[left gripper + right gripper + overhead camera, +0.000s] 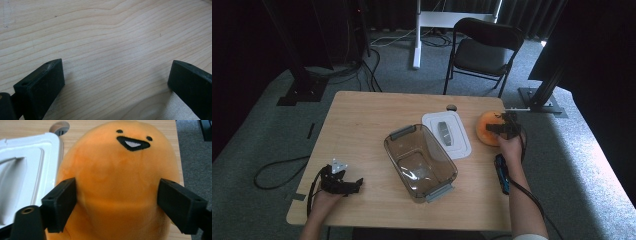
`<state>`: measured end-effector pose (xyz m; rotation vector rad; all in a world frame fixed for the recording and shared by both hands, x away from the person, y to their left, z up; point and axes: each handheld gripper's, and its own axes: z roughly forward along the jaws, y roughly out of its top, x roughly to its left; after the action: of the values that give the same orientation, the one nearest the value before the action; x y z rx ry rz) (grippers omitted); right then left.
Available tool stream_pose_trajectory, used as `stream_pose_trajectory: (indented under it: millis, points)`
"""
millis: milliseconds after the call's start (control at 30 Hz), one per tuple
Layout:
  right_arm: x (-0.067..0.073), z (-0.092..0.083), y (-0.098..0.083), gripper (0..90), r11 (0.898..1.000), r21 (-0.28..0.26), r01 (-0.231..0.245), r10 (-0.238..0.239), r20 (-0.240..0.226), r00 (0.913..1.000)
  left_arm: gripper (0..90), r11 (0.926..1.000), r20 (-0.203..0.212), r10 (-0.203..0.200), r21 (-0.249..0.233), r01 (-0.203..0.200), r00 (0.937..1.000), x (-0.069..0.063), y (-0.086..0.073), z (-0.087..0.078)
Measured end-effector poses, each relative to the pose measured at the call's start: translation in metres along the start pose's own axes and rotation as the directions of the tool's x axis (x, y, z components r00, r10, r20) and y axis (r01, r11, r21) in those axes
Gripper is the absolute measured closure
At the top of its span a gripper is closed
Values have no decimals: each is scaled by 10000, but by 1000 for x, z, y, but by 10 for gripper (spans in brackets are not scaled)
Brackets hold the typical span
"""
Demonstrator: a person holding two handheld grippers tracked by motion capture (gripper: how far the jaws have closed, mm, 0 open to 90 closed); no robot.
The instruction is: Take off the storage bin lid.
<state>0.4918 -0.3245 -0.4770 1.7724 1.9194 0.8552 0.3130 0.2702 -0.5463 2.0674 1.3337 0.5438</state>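
An orange plush toy (488,129) with a stitched black smile lies at the table's right edge. In the right gripper view the plush toy (117,182) bulges between the jaws. My right gripper (506,126) (117,202) sits on it, its jaws wide but pressed into both flanks, one on each side. A clear brown-tinted plastic bin (419,161) with grey handles stands mid-table, nothing in it. Its white lid (447,134) (22,172) lies flat just left of the plush. My left gripper (343,184) (116,82) rests open on bare wood near the front left corner.
The wooden table (362,130) stands on grey carpet. A blue-handled tool (502,175) lies by the right forearm. A small round grommet (451,107) (59,127) sits behind the lid. A black folding chair (484,50) and cables are beyond the table.
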Motion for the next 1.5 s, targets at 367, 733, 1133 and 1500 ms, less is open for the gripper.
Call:
stream_pose_trajectory:
  millis: [367,733,1133,1500]
  points:
    - [0,2,-8,364,9994,-26,332,-332,-337,9989,11,10000,-9,0,5,0,10000,0,0,0]
    - [-2,-12,-5,681,9996,-202,178,-180,-96,9998,12,10000,-11,3,7,-3,10000,0,0,0]
    - [7,-36,-1,691,9962,-478,728,-734,-107,9972,12,10000,-10,0,5,0,10000,0,0,0]
    - [14,-65,-1,691,9911,-835,1040,-1074,-378,9935,11,10000,-9,0,7,0,10000,0,0,0]
